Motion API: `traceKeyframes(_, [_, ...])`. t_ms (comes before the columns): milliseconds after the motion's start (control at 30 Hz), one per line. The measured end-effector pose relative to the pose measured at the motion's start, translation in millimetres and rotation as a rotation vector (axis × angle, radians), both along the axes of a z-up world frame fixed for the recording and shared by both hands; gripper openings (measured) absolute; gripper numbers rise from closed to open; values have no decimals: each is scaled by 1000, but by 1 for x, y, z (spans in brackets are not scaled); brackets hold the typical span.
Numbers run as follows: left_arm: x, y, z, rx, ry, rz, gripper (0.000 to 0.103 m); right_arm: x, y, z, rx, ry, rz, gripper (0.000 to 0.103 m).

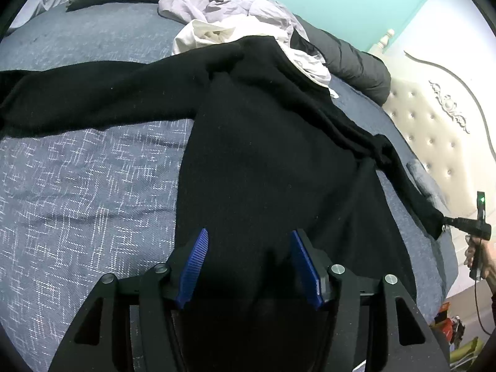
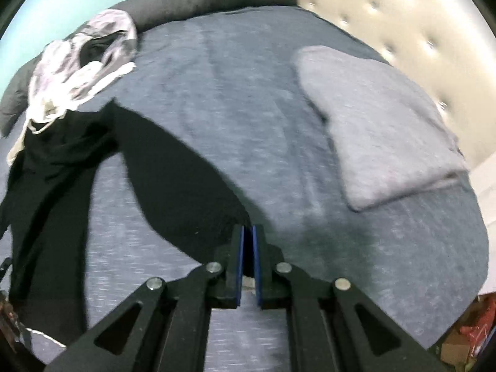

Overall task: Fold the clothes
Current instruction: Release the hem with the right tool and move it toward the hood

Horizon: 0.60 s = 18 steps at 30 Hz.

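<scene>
We see a black long-sleeved knit sweater (image 1: 263, 142) spread flat on the bed's blue-grey woven bedspread (image 1: 77, 192), and we place everything else against that sweater. Our left tool (image 1: 249, 248) hovers over the sweater's lower body, its blue ribbed pads (image 1: 195, 266) spread wide apart with only dark fabric showing between them; we cannot tell whether they touch the cloth. One sleeve runs out from the sweater's shoulder to the left side of the left wrist view, lying flat on the bedspread. The other sleeve stretches to the right, and its cuff is pinched by our right tool (image 1: 446, 224), which is held in a hand (image 1: 476, 255) near the bed's edge. In the right wrist view the right tool (image 2: 248, 232) has its blue pads pressed together on the end of that black sleeve, which trails back across the bedspread to the sweater's body. Beyond the sweater's collar lies a crumpled heap of pale lilac and white clothes (image 1: 223, 9), partly touching the collar, and behind it a dark grey rolled duvet (image 1: 350, 59). To the sweater's right, well apart, lies a folded grey garment (image 2: 381, 130), near the cream tufted headboard (image 1: 434, 130).
</scene>
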<state>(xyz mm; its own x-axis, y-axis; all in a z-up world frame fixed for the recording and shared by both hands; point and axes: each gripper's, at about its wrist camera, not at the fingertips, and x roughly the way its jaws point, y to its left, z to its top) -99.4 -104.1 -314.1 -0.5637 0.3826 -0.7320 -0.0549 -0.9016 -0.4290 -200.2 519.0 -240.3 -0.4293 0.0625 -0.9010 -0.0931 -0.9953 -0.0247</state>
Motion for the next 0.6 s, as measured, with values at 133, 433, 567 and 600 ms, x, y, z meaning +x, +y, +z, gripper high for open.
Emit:
traceKeyframes(133, [-2, 0, 0, -3, 0, 4, 60, 2, 34, 14, 25, 63, -89, 5])
traceKeyframes(433, [-6, 0, 1, -20, 10, 5, 61, -4, 45, 3, 88, 41, -168, 6])
traceKeyframes(567, [-6, -2, 4, -17, 15, 10, 61, -2, 27, 24, 58, 170, -177, 10])
traceKeyframes(600, [-6, -3, 5, -17, 16, 11, 62, -3, 20, 29, 28, 192, -155, 15])
